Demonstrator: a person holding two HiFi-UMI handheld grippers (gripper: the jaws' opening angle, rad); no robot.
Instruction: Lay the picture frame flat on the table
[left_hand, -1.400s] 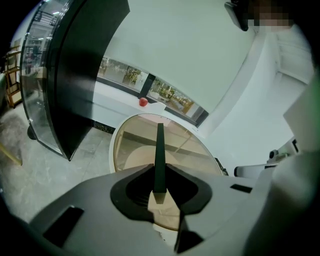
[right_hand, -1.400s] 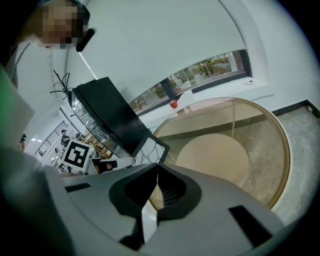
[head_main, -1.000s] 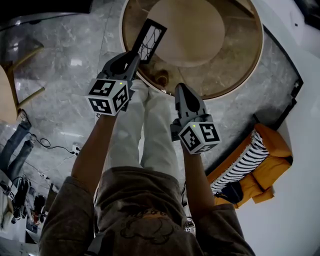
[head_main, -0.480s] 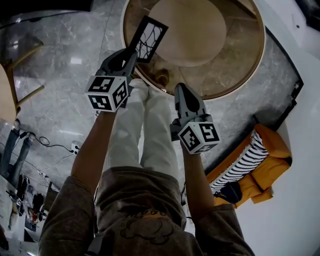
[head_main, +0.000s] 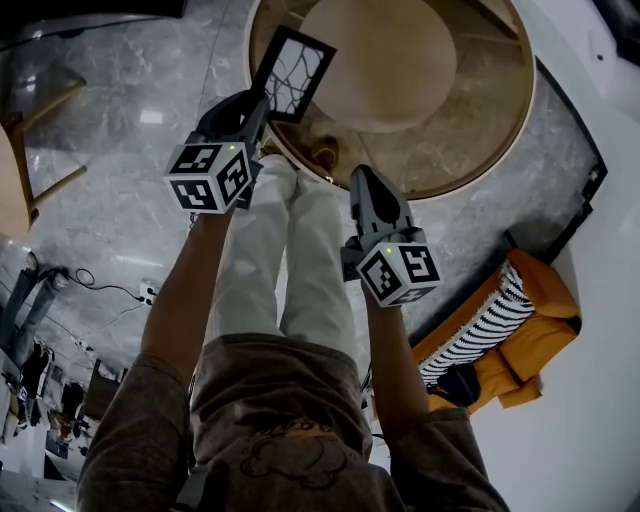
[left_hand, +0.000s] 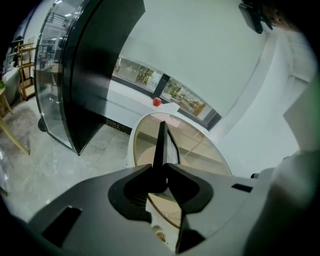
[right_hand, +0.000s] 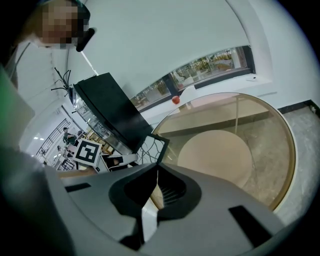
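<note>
Head view findings: the picture frame (head_main: 293, 75) is located at upper left-centre of the picture, over the left rim of the round glass-topped table (head_main: 480, 125). It has not been laid flat. It is carried at its lower end by the left gripper (head_main: 262, 102), with its face tilted up toward the camera. Whether its far edge touches the tabletop cannot be determined.

Left gripper view: the frame (left_hand: 161, 142) is seen edge-on at picture centre, standing upright between the jaws of the left gripper (left_hand: 159, 167), with the table (left_hand: 200, 155) beyond it. The jaws have just been opening, yet both tips are seen against the frame's sides. The grip is therefore judged to be loosened, not released.

Right gripper view: the right gripper (right_hand: 157, 166) is recorded with its tips drawn together and nothing between them. The frame (right_hand: 151, 149) appears just above the tips and the table (right_hand: 260, 150) to the right. In the head view the right gripper (head_main: 362, 180) is placed at centre, short of the near rim and apart from the frame.

Progress assessment: the frame has been brought to the table. Tipping it down onto the glass, full release and withdrawal are judged outstanding.
</note>
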